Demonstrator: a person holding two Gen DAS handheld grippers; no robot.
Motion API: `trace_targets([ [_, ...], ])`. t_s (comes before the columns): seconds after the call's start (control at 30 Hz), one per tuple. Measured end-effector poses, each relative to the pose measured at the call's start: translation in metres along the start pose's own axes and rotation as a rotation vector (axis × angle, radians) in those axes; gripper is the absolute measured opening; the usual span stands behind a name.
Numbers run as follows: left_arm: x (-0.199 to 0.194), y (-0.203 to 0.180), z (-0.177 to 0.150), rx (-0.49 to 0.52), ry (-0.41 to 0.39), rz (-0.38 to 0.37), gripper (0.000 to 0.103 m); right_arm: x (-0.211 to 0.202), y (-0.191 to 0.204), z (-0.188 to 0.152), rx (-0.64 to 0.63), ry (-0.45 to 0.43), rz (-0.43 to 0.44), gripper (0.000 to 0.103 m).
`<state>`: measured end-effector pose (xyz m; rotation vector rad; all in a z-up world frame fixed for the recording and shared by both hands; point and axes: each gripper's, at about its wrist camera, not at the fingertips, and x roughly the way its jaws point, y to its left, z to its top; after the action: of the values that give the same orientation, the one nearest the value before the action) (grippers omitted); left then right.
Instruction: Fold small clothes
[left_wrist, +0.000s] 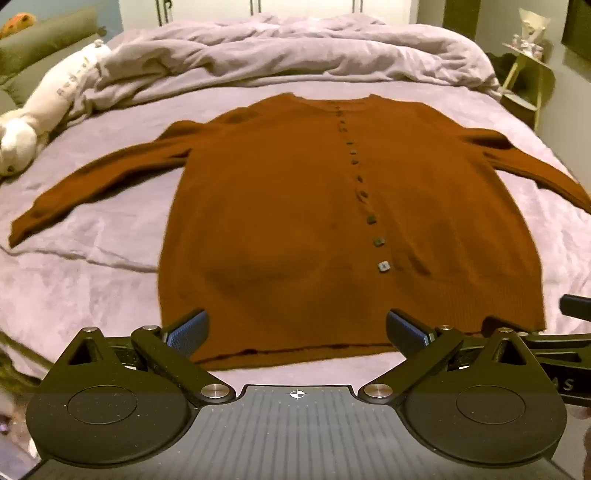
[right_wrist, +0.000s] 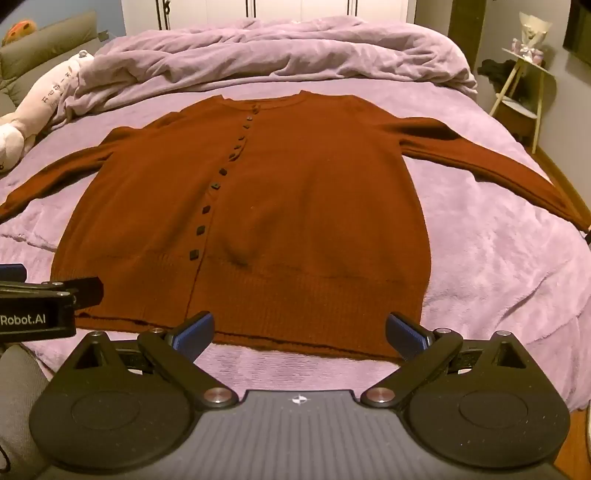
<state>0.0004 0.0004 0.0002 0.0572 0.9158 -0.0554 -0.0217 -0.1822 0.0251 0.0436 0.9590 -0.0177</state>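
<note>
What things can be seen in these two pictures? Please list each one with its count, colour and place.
cardigan: one, rust brown, spread flat on the bed, sleeves out to both sides, hem nearest the grippers
buttons: one row, dark, down the front of the cardigan
bed cover: one, lilac, under the cardigan
duvet: one, lilac, bunched at the far end of the bed
plush toy: one, cream white, far left edge of the bed
side table: one, pale, right of the bed
left gripper: one, black with blue pads, open, near the hem
right gripper: one, black with blue pads, open, near the hem
</note>
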Motion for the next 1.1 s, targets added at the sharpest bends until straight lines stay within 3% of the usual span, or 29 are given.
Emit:
trace_targets([
  [0.33, 0.002, -0.019, 0.008, -0.009, 0.032, -0.02, 0.103, 0.0, -0.002, 0.001, 0.007, 0.003, -0.003, 0.099],
  [0.4, 0.001, -0.001, 0.003, -0.004, 0.025, -0.044, 0.103, 0.0, -0.001, 0.002, 0.007, 0.001, -0.005, 0.099],
  [1.1, 0.002, 0.001, 0.002, -0.016, 0.033, -0.041, 0.103, 0.0, -0.003, 0.001, 0.005, 0.008, -0.011, 0.099],
])
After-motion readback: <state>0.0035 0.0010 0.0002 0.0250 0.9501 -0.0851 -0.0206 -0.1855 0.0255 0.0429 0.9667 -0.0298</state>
